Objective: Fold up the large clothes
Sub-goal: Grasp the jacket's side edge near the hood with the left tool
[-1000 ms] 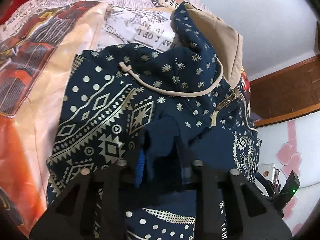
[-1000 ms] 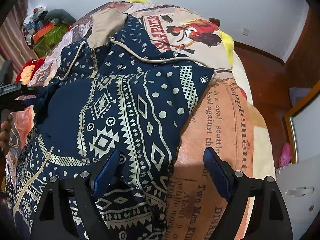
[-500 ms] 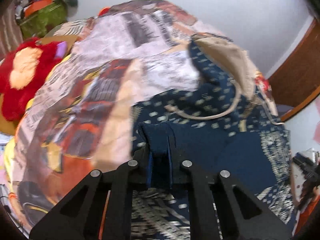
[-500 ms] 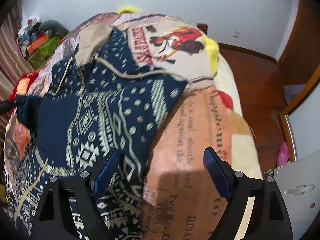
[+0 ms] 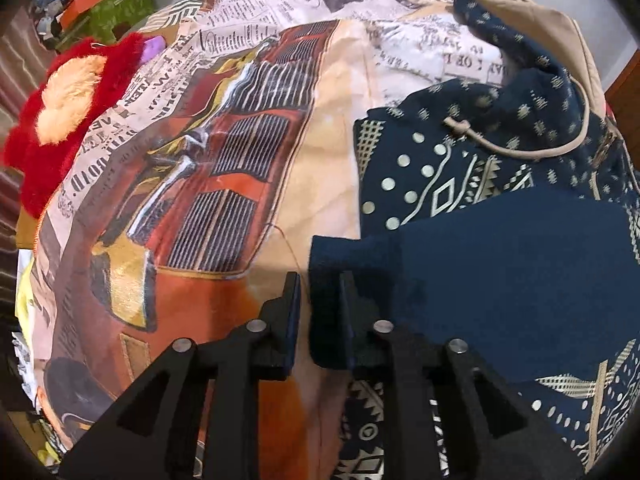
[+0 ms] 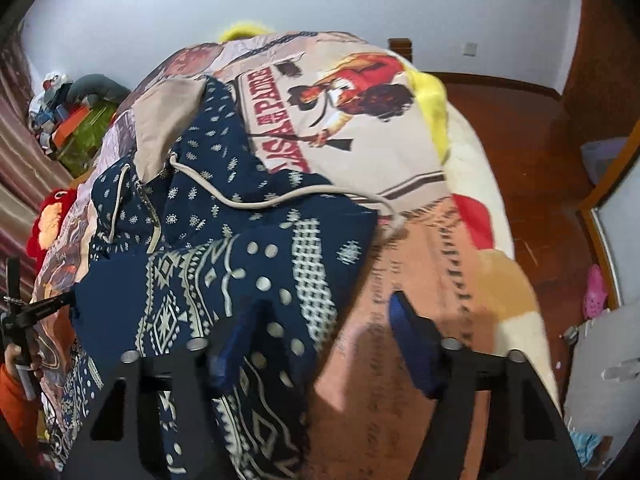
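Observation:
A navy hoodie with cream geometric print (image 5: 472,168) (image 6: 224,264) lies on the bed, its beige-lined hood (image 5: 560,28) (image 6: 164,120) toward the far end. A plain navy sleeve (image 5: 500,264) is folded across the body. My left gripper (image 5: 318,296) has its jaws a narrow gap apart around the sleeve's cuff (image 5: 332,268); one finger lies under the cuff cloth. My right gripper (image 6: 320,328) is open, wide apart, over the hoodie's right edge and the bedspread; nothing is between its pads.
The bed carries a printed newspaper-style bedspread (image 5: 224,152) (image 6: 360,120). A red plush toy (image 5: 68,104) lies at the bed's left side, with boxes and clutter (image 6: 68,120) beyond. A wooden floor (image 6: 520,152) and a grey cabinet (image 6: 600,360) are to the right.
My left gripper carried the sleeve cuff left across the hoodie and down to its left edge, and its jaws have parted slightly. My right gripper stayed open and shifted a little over the right edge.

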Demonstrator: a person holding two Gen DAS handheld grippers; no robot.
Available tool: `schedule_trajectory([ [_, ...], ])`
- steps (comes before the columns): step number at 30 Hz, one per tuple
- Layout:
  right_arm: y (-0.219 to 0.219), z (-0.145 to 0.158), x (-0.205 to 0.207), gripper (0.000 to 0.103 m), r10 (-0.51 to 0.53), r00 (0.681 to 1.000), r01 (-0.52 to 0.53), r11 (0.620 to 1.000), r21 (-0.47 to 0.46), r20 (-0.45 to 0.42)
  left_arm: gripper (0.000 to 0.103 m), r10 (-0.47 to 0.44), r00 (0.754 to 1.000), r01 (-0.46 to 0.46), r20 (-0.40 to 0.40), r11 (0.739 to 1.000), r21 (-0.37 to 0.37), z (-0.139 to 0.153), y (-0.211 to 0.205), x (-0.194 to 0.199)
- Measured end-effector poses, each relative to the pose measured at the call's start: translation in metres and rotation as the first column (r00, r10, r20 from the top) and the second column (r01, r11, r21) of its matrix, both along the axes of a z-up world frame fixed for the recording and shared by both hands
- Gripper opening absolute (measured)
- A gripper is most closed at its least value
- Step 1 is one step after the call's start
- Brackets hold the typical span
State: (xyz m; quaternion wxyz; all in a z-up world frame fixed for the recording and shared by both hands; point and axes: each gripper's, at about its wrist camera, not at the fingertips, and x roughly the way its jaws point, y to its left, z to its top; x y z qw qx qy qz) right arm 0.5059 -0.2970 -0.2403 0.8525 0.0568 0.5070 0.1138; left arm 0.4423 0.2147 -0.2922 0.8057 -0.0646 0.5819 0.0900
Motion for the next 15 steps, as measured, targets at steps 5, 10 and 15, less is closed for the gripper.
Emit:
schedule_trajectory([
  [5, 0.007, -0.004, 0.013, 0.026, -0.009, 1.0, 0.009, 1.0, 0.015, 0.029, 0.034, -0.014, 1.0, 0.014, 0.006, 1.0, 0.014, 0.003, 0.001, -0.007],
  [10, 0.018, -0.004, 0.023, 0.007, -0.002, 0.998, 0.005, 0.999, -0.052, 0.068, 0.041, -0.057, 0.998, 0.056, 0.011, 0.997, 0.05, 0.012, -0.008, -0.015],
  [15, 0.014, -0.007, 0.041, 0.007, -0.036, 0.998, 0.041, 0.995, -0.094, 0.058, 0.05, -0.073, 0.997, 0.07, 0.041, 0.996, 0.049, 0.03, -0.016, -0.018],
])
